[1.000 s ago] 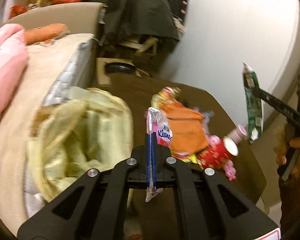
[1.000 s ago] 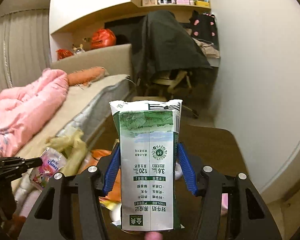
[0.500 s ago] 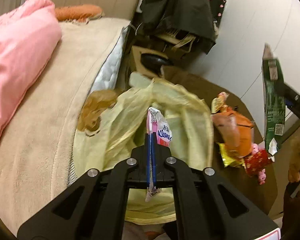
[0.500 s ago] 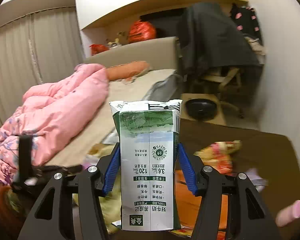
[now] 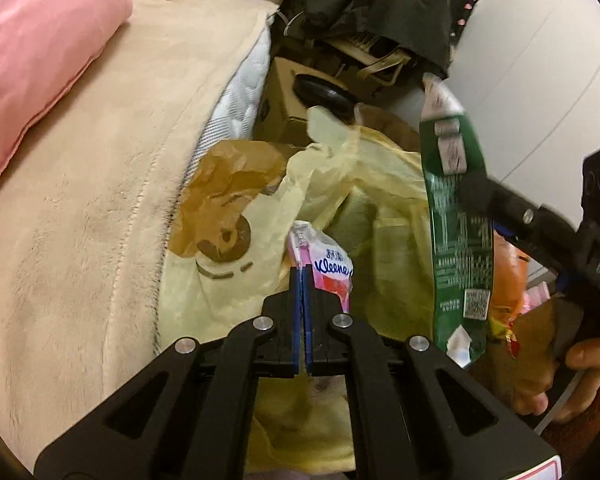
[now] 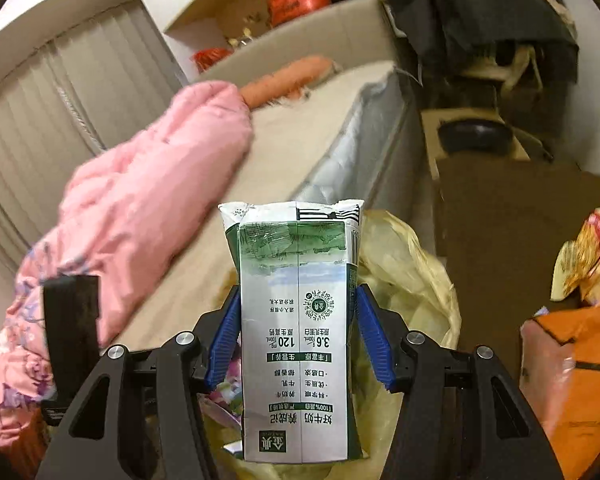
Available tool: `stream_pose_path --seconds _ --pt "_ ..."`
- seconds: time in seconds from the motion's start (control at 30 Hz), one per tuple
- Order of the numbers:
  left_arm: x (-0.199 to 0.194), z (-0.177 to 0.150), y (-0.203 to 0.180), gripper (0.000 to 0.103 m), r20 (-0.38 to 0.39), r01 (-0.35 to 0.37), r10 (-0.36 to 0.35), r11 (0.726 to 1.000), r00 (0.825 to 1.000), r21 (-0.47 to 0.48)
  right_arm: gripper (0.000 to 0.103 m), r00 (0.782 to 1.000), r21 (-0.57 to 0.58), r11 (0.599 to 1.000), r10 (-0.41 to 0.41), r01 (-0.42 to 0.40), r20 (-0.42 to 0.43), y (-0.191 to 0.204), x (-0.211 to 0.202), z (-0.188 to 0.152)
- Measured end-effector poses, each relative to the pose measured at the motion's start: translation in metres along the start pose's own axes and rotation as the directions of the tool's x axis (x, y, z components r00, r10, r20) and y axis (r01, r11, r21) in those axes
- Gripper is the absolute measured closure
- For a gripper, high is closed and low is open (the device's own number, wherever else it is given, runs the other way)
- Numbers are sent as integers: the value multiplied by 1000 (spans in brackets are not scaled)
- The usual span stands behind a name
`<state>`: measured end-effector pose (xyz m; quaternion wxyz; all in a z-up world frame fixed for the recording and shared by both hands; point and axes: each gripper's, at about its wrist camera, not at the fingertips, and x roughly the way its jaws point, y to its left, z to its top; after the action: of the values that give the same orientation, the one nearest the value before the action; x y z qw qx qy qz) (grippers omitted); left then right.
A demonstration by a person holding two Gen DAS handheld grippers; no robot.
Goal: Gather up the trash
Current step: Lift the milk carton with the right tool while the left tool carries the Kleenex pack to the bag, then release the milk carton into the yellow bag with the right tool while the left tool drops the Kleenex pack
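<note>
1. Pinching a pink Kleenex tissue packet [image 5: 330,270], the left gripper [image 5: 302,280] has its jaws pressed together above the yellow trash bag [image 5: 384,216].
2. The right gripper [image 6: 298,320] clamps a green-and-white milk carton [image 6: 296,320] upright over the same bag.
3. Beside the bag lies a beige bed [image 5: 80,208]; snack wrappers [image 6: 588,256] lie on its other side.

The milk carton [image 6: 296,332] is hiding most of the yellow bag's [image 6: 416,276] mouth; beside the bag, the orange wrapper [image 6: 572,372] is blurring and running off the edge
</note>
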<state>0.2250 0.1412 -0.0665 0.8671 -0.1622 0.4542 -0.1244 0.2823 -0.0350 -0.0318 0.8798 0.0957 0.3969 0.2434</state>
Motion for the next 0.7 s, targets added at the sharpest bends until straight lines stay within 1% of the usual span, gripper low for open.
stream_pose_path --seconds 0.03,0.1,0.23,0.27,0.3,0.33,0.4,0.43,0.47,0.5,0.53,0.57,0.7 --pt "3 1 3 102 -4 -1 1 1000 1000 -7 50 1000 -14 1000 -24 24 -7 -1 5 -2" --pt "8 3 8 102 -11 -2 2 1000 1000 -15 50 999 -26 999 -38 38 -19 -3 10 -6" --pt "14 4 11 101 -36 26 -26 999 999 -21 50 999 -40 999 -29 28 -32 -5 15 -10" --pt "12 4 11 99 -39 41 -42 999 998 -28 50 999 -47 999 -27 25 -35 -4 17 -11" --pt "11 5 12 94 -40 56 -57 998 998 -34 50 999 -53 998 -22 19 -44 -4 20 -12" --pt "8 6 13 85 -39 67 -68 997 997 -40 50 998 -56 998 -19 16 -53 -4 23 -13" --pt "-1 7 16 76 -21 78 -79 996 997 -53 50 998 -57 998 -10 6 -66 -4 27 -13" --pt "-5 10 18 73 -9 79 -80 995 997 -55 49 998 -58 998 -15 11 -65 -4 28 -13" --pt "-11 11 18 72 7 72 -71 996 997 -56 49 997 -65 997 -37 32 -65 -3 29 -14" --pt "-16 11 18 68 21 61 -60 997 998 -56 49 996 -75 996 -56 51 -63 -2 28 -14" --pt "-22 12 18 65 40 45 -43 998 998 -54 47 996 -80 995 -60 55 -59 -1 26 -13" --pt "-27 13 17 65 58 25 -22 998 998 -50 40 997 -80 995 -58 53 -53 -1 24 -12" --pt "-43 14 5 64 123 -51 52 999 991 -12 38 996 -70 994 -85 84 -7 -7 3 -5"
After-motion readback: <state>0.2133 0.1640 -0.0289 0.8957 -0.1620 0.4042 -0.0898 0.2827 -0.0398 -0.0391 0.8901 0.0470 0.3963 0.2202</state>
